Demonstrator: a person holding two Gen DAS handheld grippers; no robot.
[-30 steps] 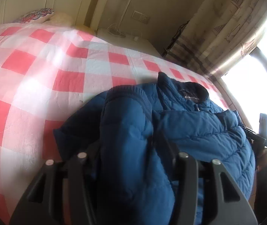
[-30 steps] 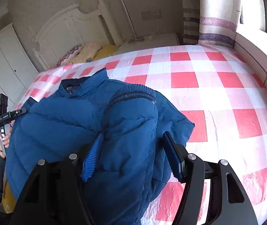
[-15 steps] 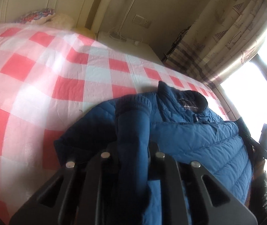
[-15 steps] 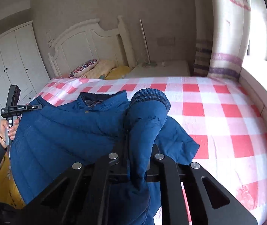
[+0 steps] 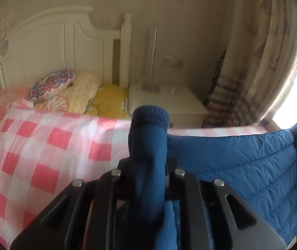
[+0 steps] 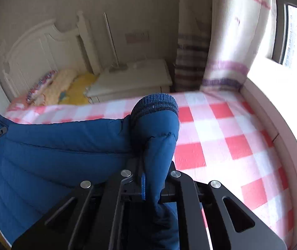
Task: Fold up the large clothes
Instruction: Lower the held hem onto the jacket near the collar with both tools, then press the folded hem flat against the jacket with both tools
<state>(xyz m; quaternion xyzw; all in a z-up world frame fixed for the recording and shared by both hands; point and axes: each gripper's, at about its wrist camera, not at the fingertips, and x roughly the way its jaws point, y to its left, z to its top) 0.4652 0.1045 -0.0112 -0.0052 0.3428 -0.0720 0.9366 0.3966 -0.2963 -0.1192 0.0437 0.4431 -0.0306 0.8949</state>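
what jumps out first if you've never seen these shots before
A puffy blue quilted jacket fills the foreground, each sleeve with a ribbed knit cuff clamped in a black gripper: left gripper, right gripper. Behind lies a red-and-white checked bedspread.

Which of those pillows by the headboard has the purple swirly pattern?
The round patterned cushion, lying on top at the left. The cream pillow beneath it and the yellow pillow beside the nightstand lack that pattern.
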